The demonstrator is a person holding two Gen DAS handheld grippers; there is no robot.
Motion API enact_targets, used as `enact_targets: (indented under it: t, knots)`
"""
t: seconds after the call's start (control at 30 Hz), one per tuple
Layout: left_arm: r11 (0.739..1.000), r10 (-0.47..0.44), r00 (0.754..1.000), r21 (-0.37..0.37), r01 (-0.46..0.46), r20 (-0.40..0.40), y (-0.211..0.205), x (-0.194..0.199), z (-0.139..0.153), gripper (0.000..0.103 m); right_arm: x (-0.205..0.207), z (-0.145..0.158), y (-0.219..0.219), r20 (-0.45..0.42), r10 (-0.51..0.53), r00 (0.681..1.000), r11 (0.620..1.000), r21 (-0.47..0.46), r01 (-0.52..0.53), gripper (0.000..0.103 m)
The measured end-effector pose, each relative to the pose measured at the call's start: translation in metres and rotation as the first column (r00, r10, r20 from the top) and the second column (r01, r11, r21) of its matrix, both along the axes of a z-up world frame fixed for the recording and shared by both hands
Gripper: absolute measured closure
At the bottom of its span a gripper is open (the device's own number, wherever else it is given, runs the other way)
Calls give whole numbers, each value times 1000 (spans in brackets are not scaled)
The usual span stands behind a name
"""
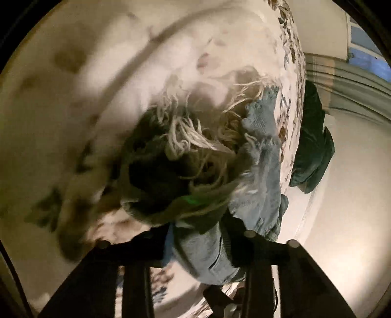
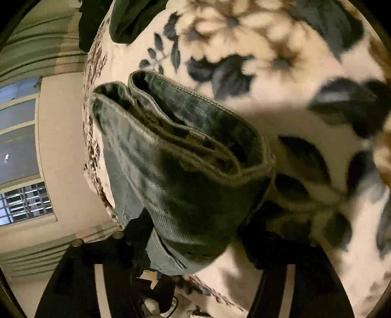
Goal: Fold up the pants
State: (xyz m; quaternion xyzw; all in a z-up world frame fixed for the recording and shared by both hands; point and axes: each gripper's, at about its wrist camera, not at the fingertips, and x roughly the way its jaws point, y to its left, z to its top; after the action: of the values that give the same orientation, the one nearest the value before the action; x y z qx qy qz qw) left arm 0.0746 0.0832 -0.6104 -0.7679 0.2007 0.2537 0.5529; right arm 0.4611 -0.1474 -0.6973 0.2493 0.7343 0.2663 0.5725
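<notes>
The pants are light blue jeans with frayed white threads. In the left wrist view my left gripper (image 1: 195, 241) is shut on a bunched leg of the jeans (image 1: 259, 151), held up over the bed; the picture is blurred. In the right wrist view my right gripper (image 2: 193, 238) is shut on the folded waistband end of the jeans (image 2: 176, 156), whose layered hem edges face the camera. Both ends hang above the floral blanket (image 2: 293, 117).
The floral blanket (image 1: 171, 49) covers the bed. A dark green garment (image 1: 312, 141) lies at the bed's edge and also shows in the right wrist view (image 2: 132, 19). Striped curtains (image 2: 36, 53) and a window (image 2: 19, 137) are beyond the bed, with a pale wall (image 1: 342, 195).
</notes>
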Motion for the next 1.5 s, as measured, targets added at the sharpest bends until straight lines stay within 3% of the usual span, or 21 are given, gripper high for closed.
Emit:
enact_targets:
  t: [0.1,0.17,0.2,0.23,0.37,0.7,0.93,1.13,1.37,1.5]
  knots:
    - [1000,0,1000,-12,0,-26,4,13,1,60,5,-7,9,-10,-45,999,999,-6,45,26]
    - [1000,-1,999,-19,0,-44,7,18,2,62,7,-7,15,3,-78,997,997,-18,78,29]
    - [1000,2,999,-16,-2,-48,11,29,1,63,6,-4,18,25,-90,996,995,-31,91,35]
    - [1000,-11,998,6,11,-59,10,30,5,74,3,2,21,55,-97,994,994,-37,100,51]
    - [988,-91,993,115,99,-75,21,45,36,84,-9,23,26,73,-118,990,993,-21,120,63]
    - [949,-259,965,173,262,-42,53,80,127,85,-32,94,3,29,-245,969,969,41,243,66]
    - [904,-395,918,159,396,-39,65,113,157,85,-29,162,-26,-4,-377,926,923,82,376,67]
    - [855,-496,868,188,484,22,72,191,194,85,3,218,-48,42,-486,873,869,125,478,67]
    - [762,-615,782,331,556,102,74,348,264,85,102,297,-67,148,-580,801,808,225,544,67]
    - [722,-658,741,392,570,133,71,432,283,85,175,335,-78,237,-611,756,788,278,550,67]
